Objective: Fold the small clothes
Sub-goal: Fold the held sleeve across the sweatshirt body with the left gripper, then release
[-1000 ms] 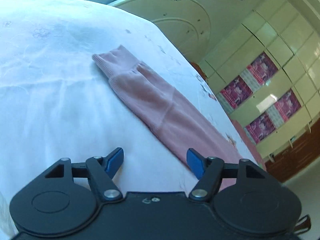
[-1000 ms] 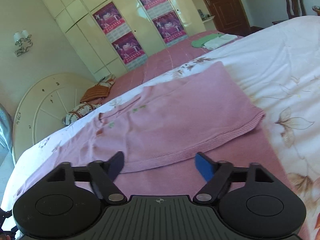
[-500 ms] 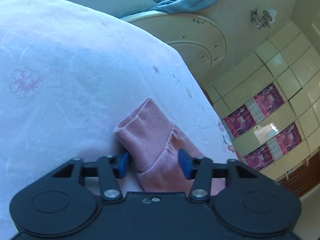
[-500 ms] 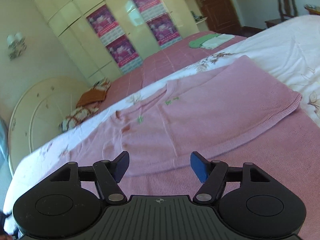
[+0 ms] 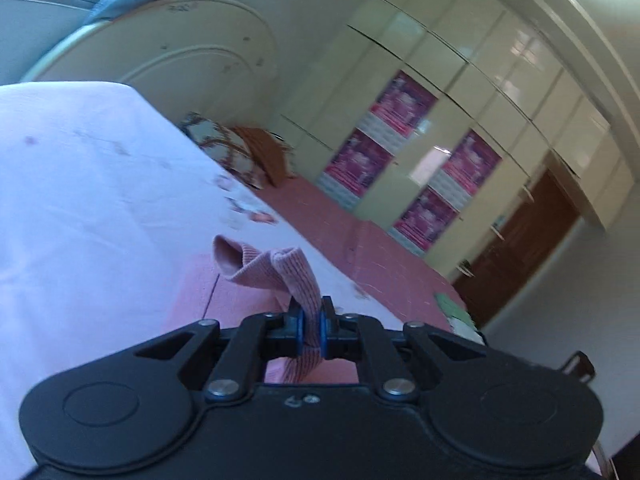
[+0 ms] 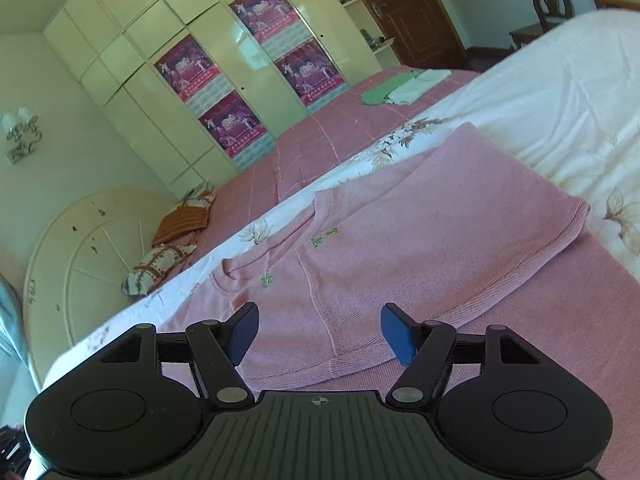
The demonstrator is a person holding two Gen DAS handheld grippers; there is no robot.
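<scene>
While the pink sweater lies spread on the bed, partly folded with one side turned over its body, its ribbed cuff is lifted off the bedspread. The left hand-held gripper is clamped on that cuff, blue pads pressing the knit from both sides. Over the sweater's near hem the right hand-held gripper hangs with its jaws apart, nothing between them. Beyond the sweater, folded green and white clothes lie on the bed's far edge.
</scene>
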